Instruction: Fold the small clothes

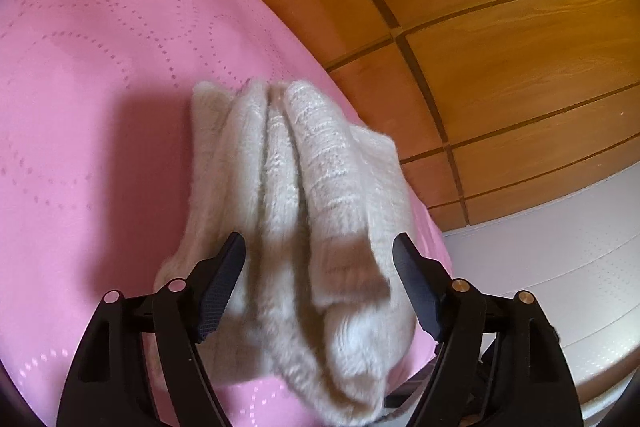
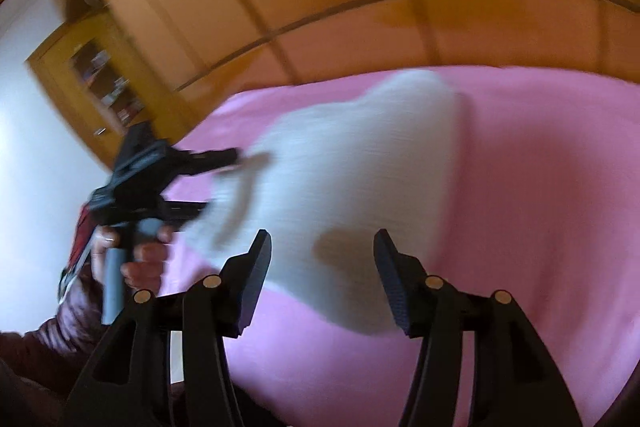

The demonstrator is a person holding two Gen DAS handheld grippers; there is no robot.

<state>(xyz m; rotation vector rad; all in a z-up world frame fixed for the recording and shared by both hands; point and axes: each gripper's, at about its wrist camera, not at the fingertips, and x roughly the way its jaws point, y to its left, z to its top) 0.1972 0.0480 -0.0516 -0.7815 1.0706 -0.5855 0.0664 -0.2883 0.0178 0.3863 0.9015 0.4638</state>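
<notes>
On the left side, my left gripper (image 1: 318, 257) has its fingers spread apart, one on each side of the cream knitted garment (image 1: 304, 195). The pads stand beside the bunched cloth, but I cannot see them pressing it, so I judge that nothing is pinched there at this moment. The garment lies in thick lengthwise folds on the pink bedspread (image 1: 80, 107), close to the edge of the bed next to the wooden headboard (image 1: 500, 47).

From the right wrist view, which is blurred, the same garment (image 2: 352, 179) spreads across the middle of the bedspread (image 2: 540, 207). The left gripper (image 2: 208, 183) shows at the garment's left end, held by the person's hand (image 2: 136, 263).

More to the right, my right gripper (image 2: 322, 241) is also open, and it hangs over the near edge of the cloth. I cannot tell whether it touches the knit.

I judge the garment to be light, very soft and fluffy. It has no stiffness, so it will sag and bunch wherever it is not supported, and the loose knit may stretch or catch on the ribbed pads. It is not fragile. I would take hold at an edge or corner, through all the layers of one fold, not in the middle, where only the top layer may come up.
</notes>
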